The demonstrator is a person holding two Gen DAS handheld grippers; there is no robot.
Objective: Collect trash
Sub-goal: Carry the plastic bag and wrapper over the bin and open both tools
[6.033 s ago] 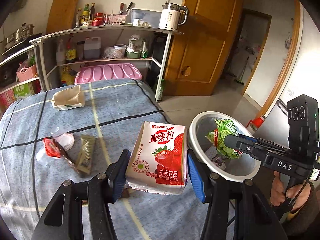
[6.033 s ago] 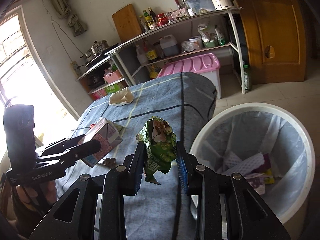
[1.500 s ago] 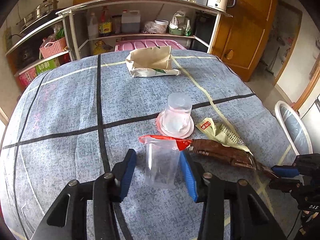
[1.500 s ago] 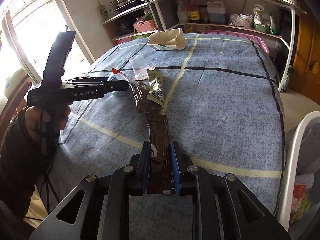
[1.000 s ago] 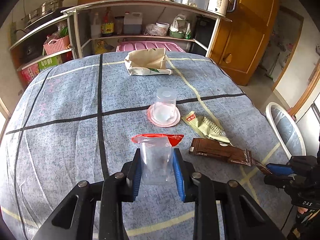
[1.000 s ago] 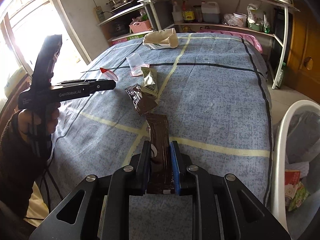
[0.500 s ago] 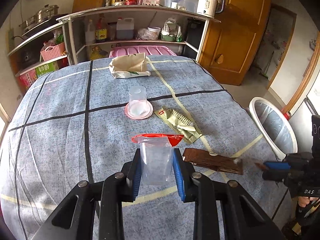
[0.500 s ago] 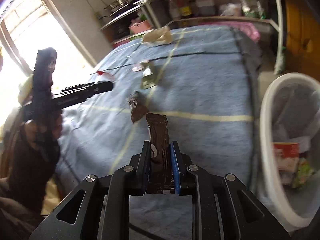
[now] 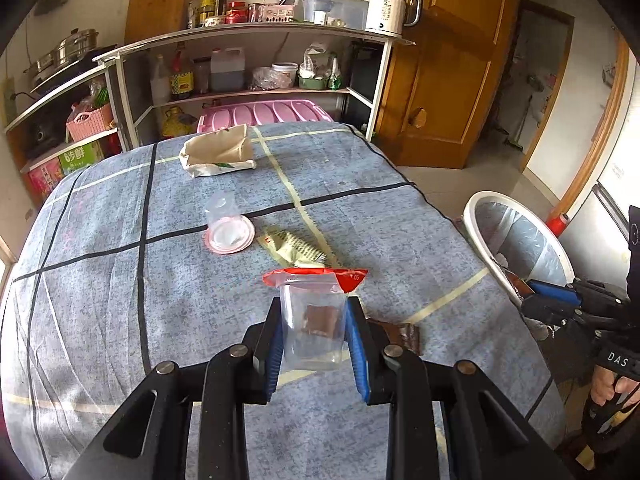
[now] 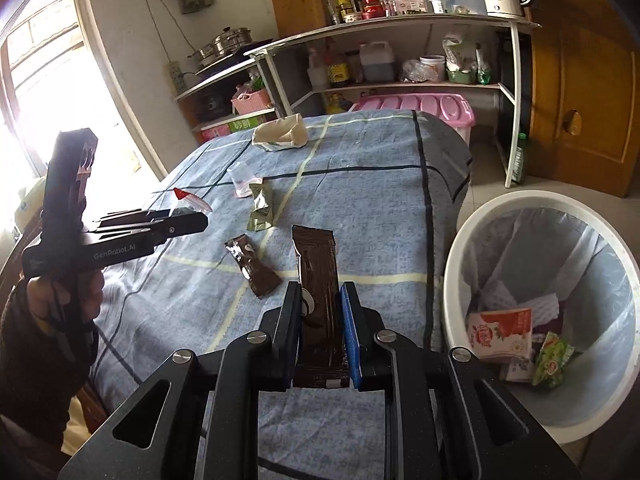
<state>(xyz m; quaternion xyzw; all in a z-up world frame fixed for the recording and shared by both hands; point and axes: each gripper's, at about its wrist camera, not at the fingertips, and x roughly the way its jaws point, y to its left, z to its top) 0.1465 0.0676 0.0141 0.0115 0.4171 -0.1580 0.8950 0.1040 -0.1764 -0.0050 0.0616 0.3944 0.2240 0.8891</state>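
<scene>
- Between the blue pads of the left gripper (image 9: 316, 334), a clear plastic cup (image 9: 313, 330) with a peeled red foil lid stands upright, pinched on both sides and lifted above the blue checked tablecloth (image 9: 120, 288).
- Clamped in the right gripper (image 10: 320, 330), a long dark brown wrapper (image 10: 318, 280) sticks out forward past the fingertips; the jaws are drawn narrow against it, and it hangs over the near right edge of the table.
- Just right of that gripper, off the table's edge, a white trash bin (image 10: 456, 256) with a clear liner sits on the floor, already holding a strawberry milk carton (image 10: 502, 334), a green snack bag (image 10: 554, 364) and some paper.
- On the cloth left of the held wrapper lies a second, shorter brown wrapper (image 10: 254, 272); farther off is an olive green packet (image 10: 262, 208).
- Beyond that, a second clear cup (image 9: 224, 218) lies on its side with a pink lid, and at the far end of the table rests a crumpled beige paper bag (image 9: 218, 156).
- Behind the table, metal shelving (image 9: 248, 36) carries bottles, jars and a white kettle (image 9: 390, 10); a pink-lidded storage box (image 10: 416, 106) sits beneath it, beside a wooden door (image 9: 452, 80).
- A person's dark sleeve (image 10: 36, 360) and hand grip the left tool's handle at the near left.
</scene>
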